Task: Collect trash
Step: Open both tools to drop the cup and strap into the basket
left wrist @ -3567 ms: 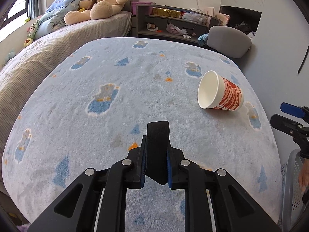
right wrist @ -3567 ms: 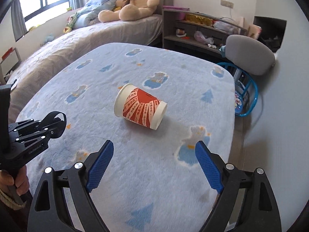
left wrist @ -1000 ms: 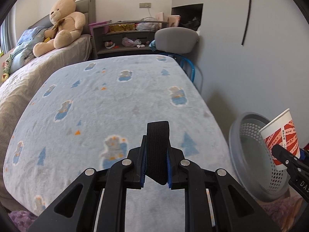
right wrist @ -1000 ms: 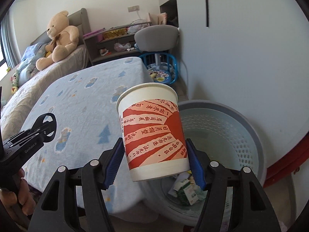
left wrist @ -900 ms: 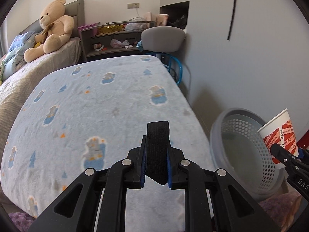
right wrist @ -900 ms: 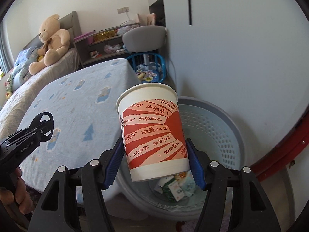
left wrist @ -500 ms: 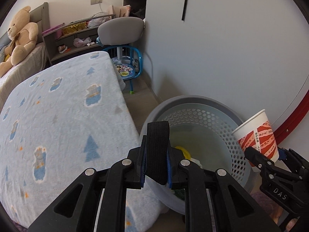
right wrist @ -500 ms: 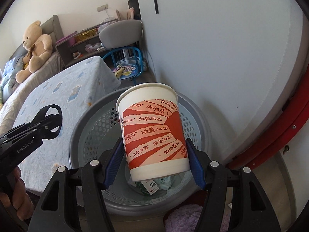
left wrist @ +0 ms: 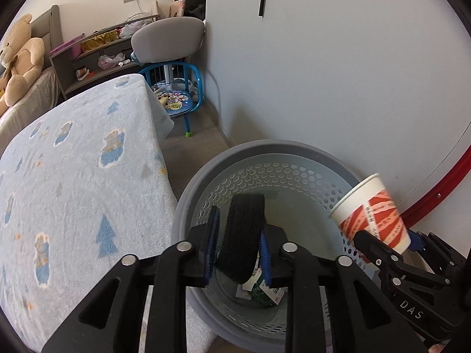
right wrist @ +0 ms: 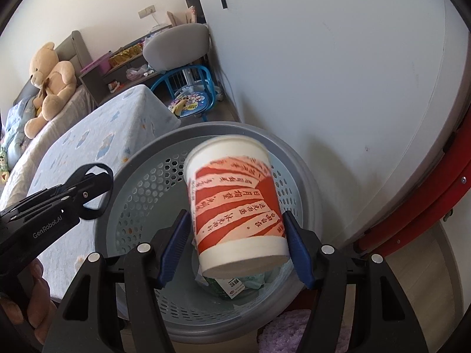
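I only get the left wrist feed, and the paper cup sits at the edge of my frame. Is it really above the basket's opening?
Observer: Yes. In the right wrist view the paper cup hangs over the inside of the grey basket, not over its rim.
Operator: Do the right jaws grip it?
Observer: Cannot tell. It sits between the right gripper's blue pads, but the cup is blurred while they look sharp.
Operator: What would it land on?
Observer: A green carton lies on the basket floor directly below the cup's base.

grey wall [left wrist: 338, 73] | wood floor [left wrist: 203, 144] | bed w/ teddy [left wrist: 17, 58] | shelf [left wrist: 97, 56] | grey chair [left wrist: 167, 36]
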`<action>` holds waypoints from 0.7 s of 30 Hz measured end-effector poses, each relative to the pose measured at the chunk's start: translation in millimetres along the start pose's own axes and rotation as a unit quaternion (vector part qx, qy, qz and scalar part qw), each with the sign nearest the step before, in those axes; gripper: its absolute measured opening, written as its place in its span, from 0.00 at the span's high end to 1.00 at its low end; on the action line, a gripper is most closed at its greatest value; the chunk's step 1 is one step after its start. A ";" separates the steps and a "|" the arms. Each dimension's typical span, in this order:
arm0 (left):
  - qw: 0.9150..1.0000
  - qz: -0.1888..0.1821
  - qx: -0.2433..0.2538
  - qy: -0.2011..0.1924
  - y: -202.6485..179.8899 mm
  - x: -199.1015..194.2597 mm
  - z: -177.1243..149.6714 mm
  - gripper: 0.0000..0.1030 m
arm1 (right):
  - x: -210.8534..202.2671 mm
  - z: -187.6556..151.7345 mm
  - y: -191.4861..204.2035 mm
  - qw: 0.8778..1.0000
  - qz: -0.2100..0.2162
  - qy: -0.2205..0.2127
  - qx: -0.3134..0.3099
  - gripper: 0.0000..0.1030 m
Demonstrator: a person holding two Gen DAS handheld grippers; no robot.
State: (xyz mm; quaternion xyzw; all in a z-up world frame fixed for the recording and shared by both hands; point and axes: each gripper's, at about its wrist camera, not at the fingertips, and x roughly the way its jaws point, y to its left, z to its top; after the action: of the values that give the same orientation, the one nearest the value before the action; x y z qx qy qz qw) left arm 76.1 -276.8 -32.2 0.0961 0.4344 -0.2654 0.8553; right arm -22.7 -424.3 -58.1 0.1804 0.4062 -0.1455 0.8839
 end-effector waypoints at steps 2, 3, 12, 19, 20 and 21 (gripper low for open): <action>1.000 0.005 0.002 -0.003 -3.5 -1.7 -0.6 0.60 | -1.4 -0.1 -1.6 1.000 0.002 -0.003 0.003 0.32; 1.000 0.008 0.002 -0.004 -4.0 -2.1 -0.5 0.57 | -2.8 -0.1 -2.3 1.000 0.002 -0.006 0.004 0.28; 1.000 0.019 -0.006 -0.013 -1.8 -9.9 -1.0 0.39 | -5.1 -0.3 -0.2 1.000 0.006 -0.009 0.000 0.25; 0.999 0.026 -0.010 -0.018 2.0 -13.3 -1.0 0.35 | -4.1 -0.8 0.1 1.000 0.007 -0.008 -0.003 0.25; 0.999 0.027 -0.011 -0.019 2.5 -13.7 -1.3 0.34 | -4.0 -1.1 0.7 1.000 0.006 -0.008 -0.004 0.25; 0.999 0.027 -0.012 -0.019 3.1 -14.2 -1.3 0.34 | -3.9 -0.9 1.7 1.000 0.006 -0.008 -0.005 0.25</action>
State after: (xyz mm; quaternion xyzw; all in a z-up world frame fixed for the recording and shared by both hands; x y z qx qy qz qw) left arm 70.0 -268.4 -22.0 0.0929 0.4184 -0.2388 0.8714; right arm -25.0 -422.0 -55.3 0.1775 0.3985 -0.1399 0.8889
